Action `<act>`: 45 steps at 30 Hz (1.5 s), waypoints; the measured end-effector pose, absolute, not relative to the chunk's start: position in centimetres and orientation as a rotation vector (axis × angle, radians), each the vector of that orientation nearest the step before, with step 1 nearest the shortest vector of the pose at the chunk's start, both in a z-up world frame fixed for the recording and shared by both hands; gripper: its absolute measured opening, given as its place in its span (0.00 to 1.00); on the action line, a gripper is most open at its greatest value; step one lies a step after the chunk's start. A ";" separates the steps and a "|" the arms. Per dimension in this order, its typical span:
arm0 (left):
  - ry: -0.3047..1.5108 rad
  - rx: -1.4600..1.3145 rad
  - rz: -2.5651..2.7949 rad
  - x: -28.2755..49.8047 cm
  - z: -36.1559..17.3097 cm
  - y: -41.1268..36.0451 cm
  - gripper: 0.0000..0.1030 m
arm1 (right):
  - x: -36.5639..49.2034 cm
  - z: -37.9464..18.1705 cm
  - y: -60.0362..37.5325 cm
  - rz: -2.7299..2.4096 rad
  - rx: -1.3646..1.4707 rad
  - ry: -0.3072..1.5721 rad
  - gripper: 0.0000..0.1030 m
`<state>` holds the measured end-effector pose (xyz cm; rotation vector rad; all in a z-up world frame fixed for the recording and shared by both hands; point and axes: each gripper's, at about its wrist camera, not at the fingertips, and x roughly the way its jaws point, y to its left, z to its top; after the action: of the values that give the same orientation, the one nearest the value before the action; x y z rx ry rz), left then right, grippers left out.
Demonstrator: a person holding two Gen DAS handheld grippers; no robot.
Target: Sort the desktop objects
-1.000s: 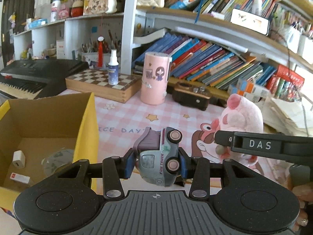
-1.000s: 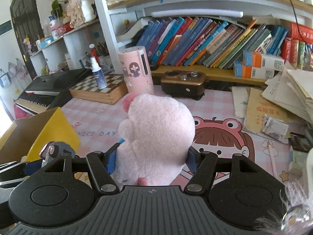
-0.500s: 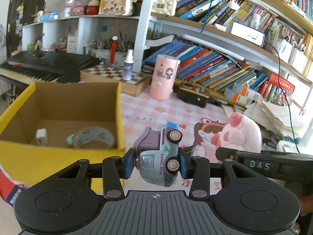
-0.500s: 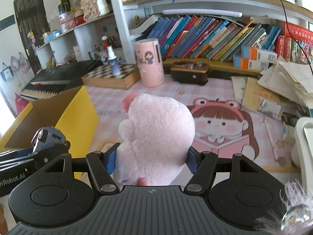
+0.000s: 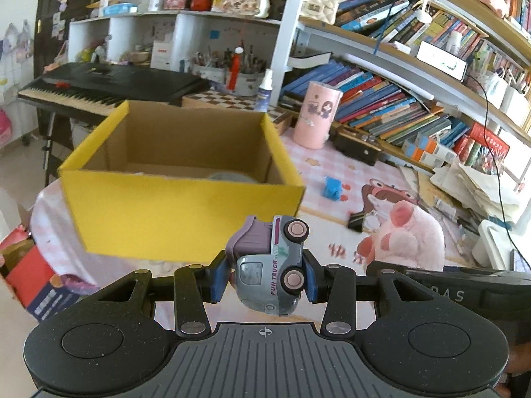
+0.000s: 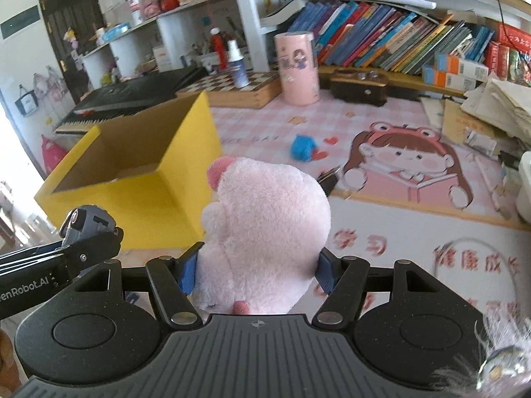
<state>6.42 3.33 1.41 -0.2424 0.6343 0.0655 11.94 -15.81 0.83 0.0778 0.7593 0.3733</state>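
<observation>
Nearest the lens, left gripper (image 5: pixel 264 278) — clamped on a toy truck (image 5: pixel 270 270), turned on its side, wheels facing right. Right gripper (image 6: pixel 255 267) — closed around a pink plush toy (image 6: pixel 265 245), squeezed at its sides. Ahead and to the left of both, a yellow cardboard box (image 5: pixel 179 209), open top, near wall facing the truck; the left gripper looks nearer, so the truck probably goes in first, up and over that wall. Farther off on the pink mat (image 6: pixel 415 232), a small blue object (image 6: pixel 302 147), loose.
</observation>
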 end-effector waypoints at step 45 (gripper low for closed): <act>0.604 -0.307 0.138 -4.5 1.1 9.5 0.41 | 0.3 0.3 -7.7 0.528 -0.014 0.801 0.63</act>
<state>-4.53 9.48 1.11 -0.3066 0.6036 0.1375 0.28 -7.67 0.29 -0.0145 0.8011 0.5279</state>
